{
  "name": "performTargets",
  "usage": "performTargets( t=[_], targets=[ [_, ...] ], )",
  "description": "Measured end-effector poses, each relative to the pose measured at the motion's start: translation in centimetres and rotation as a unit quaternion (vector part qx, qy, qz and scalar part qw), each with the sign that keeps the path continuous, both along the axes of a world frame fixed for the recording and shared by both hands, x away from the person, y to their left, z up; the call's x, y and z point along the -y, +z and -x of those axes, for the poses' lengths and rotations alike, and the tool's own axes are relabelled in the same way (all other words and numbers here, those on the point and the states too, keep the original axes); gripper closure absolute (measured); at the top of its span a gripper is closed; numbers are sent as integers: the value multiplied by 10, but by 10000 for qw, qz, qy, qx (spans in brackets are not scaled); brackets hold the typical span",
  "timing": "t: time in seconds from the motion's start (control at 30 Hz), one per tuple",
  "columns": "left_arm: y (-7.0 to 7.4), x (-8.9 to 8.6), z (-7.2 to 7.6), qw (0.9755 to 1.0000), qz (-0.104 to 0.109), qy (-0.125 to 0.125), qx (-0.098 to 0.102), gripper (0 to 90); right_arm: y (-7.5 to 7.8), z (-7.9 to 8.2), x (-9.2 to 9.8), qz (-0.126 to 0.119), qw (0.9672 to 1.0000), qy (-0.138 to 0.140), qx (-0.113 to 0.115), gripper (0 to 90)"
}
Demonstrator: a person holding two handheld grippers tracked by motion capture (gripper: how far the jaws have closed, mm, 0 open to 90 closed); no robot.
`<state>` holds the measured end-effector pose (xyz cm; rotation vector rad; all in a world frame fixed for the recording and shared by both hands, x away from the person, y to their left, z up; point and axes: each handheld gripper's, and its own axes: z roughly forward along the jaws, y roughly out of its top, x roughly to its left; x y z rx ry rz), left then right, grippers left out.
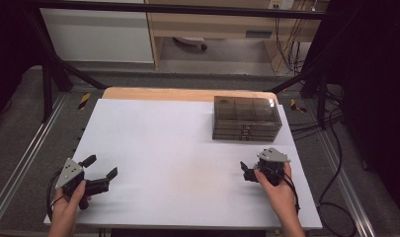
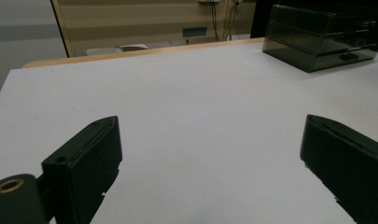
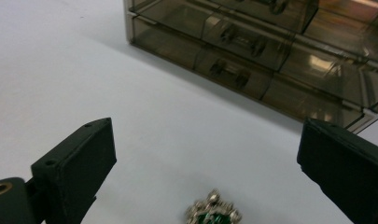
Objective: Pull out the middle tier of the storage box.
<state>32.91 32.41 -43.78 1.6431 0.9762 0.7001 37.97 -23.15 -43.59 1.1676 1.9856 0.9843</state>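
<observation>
Left gripper (image 1: 102,167), lower left of the high view, jaws spread wide over bare white counter (image 1: 178,148), holding nothing; best kept parked there, out of the way. Lower middle of the right gripper view: small jewelled brooch (image 3: 213,214) with a green stone, lying flat on the counter between the jaws. Right gripper (image 3: 205,158), jaws at full spread, nothing gripped. Probably a pick-up: lower straight down, centre the brooch between the pads, close gently on its edges. Upper right: smoky drawer box (image 1: 246,118), drawers seemingly shut, well apart from the brooch.
</observation>
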Motion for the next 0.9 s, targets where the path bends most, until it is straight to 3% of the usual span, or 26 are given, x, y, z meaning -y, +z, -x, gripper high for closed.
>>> performTargets(
  t=[0.17,0.27,0.4,0.43,0.47,0.53,0.57,0.6,0.63,0.67,0.7,0.73,0.77,0.8,0.83,0.87,0.9],
  targets=[
    [0,1,0,10000,-9,-13,21,57,4,-16,-2,26,9997,-223,-87,49],
    [0,0,0,10000,-61,-6,20,57,10,-28,-7,185,9991,-383,-90,34],
    [0,-1,0,10000,-58,12,12,57,12,-37,-14,611,9972,-424,-68,33],
    [0,-1,0,10000,-61,15,6,57,12,-37,-14,611,9972,-424,-68,33],
    [0,-1,-1,10000,-64,14,-4,57,12,-40,-17,880,9954,-380,-17,38],
    [0,-1,-1,10000,-80,7,-6,57,12,-41,-19,938,9949,-376,-16,42],
    [0,0,-1,10000,-100,-3,-7,57,12,-42,-23,1228,9921,-264,42,73],
    [0,0,-1,10000,-100,-3,-7,57,12,-42,-23,1228,9921,-264,42,73],
    [-1,0,-1,10000,-90,2,0,57,11,-43,-27,1621,9865,-164,164,100],
    [-1,0,-1,10000,-90,2,0,57,11,-43,-29,1774,9838,-119,244,109],
    [-1,0,-1,9999,-101,3,-2,57,11,-43,-29,1774,9838,-119,244,109],
    [-1,0,-1,9999,-102,6,1,57,10,-43,-33,2090,9772,-25,360,138],
    [-1,0,-1,9999,-102,6,1,57,10,-43,-33,2090,9772,-25,360,138],
    [-1,0,0,9999,-103,8,2,57,8,-42,-37,2431,9686,41,515,175],
    [-1,0,0,9999,-105,9,1,57,7,-42,-38,2570,9647,98,561,198],
    [-1,0,0,9999,-105,9,1,57,7,-42,-38,2570,9647,98,561,198],
    [-1,0,-1,9999,-111,4,-1,57,4,-42,-41,2863,9560,219,602,241]
  ],
)
